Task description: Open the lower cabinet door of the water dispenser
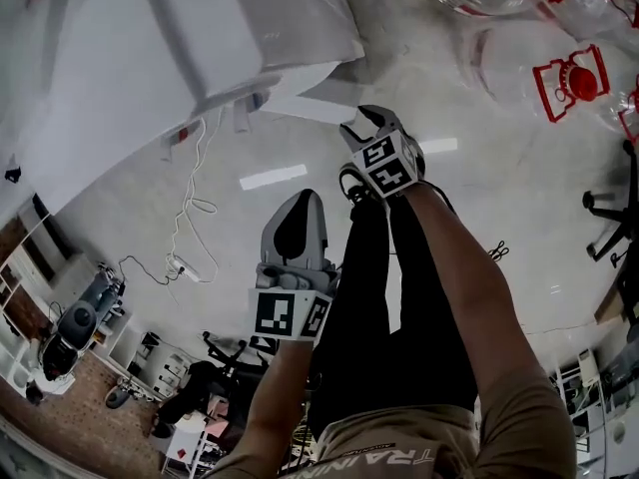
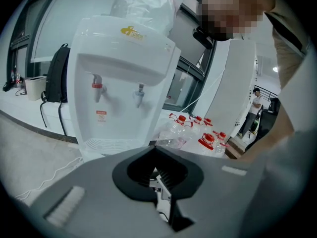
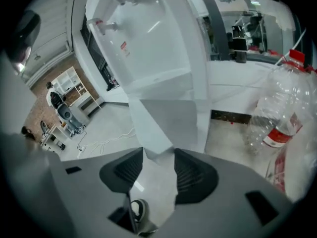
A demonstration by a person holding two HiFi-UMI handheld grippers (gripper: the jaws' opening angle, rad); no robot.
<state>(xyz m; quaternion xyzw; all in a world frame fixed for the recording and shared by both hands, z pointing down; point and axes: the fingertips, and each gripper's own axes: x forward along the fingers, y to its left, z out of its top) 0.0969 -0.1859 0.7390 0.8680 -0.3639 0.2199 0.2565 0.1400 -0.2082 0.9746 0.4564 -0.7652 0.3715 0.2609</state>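
Note:
The white water dispenser (image 1: 200, 38) stands at the upper left of the head view, its lower cabinet door (image 1: 310, 103) swung partly out. My right gripper (image 1: 361, 120) is at that door's free edge. In the right gripper view the door's lower corner (image 3: 163, 118) sits between the jaws of the right gripper (image 3: 158, 157), which stand apart; I cannot tell whether the pads touch it. My left gripper (image 1: 298, 218) hangs lower, away from the dispenser, shut and empty. The left gripper view shows the dispenser's taps and front (image 2: 119, 78) beyond the left gripper (image 2: 156, 150).
Several empty water bottles with red caps (image 1: 569, 78) lie on the floor right of the dispenser (image 2: 198, 135) (image 3: 277, 113). A white power cable (image 1: 190, 218) trails over the floor at left. An office chair (image 1: 609, 218) stands far right. A black backpack (image 2: 57, 78) leans left of the dispenser.

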